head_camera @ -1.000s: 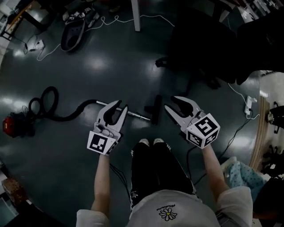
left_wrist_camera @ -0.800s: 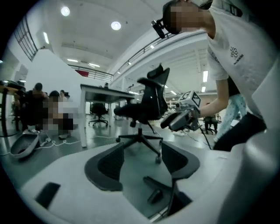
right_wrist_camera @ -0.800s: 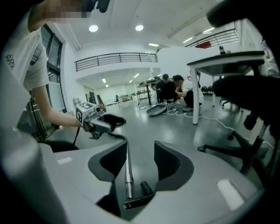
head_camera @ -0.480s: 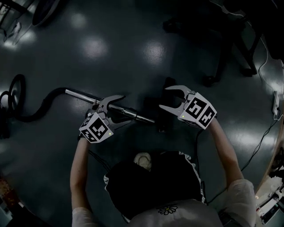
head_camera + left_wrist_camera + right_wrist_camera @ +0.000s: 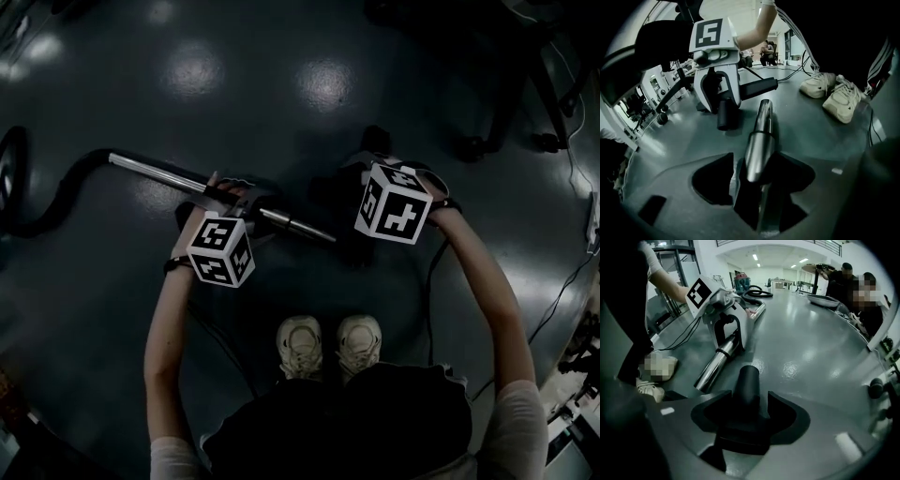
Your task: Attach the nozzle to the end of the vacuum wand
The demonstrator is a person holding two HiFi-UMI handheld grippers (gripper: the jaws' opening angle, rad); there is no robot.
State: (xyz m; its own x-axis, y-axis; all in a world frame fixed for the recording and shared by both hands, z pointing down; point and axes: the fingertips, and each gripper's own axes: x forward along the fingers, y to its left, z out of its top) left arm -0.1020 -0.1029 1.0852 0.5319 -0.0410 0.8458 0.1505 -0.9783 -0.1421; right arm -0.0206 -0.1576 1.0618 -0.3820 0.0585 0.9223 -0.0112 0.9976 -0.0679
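The chrome vacuum wand [image 5: 155,172] lies on the dark floor, its black hose [image 5: 52,202] trailing off left. My left gripper [image 5: 234,195] points down and straddles the wand's thicker end [image 5: 757,140]. Its jaws have just been closing, and a thin gap still shows beside the tube. The black nozzle [image 5: 747,380] lies just past the wand's tip [image 5: 715,366]. My right gripper [image 5: 370,173] stands over it, its jaws just opened wide with the nozzle's neck between them, not pressed. In the left gripper view the right gripper [image 5: 717,96] stands over the nozzle [image 5: 757,87].
My two pale shoes [image 5: 302,345] stand just behind the wand. Chair legs on casters [image 5: 487,141] are at the upper right. A cable [image 5: 562,291] runs along the right. People [image 5: 848,282] are at a far table.
Both grippers have dropped from waist height to the floor as the person bent down. The left now straddles the wand and the right the nozzle.
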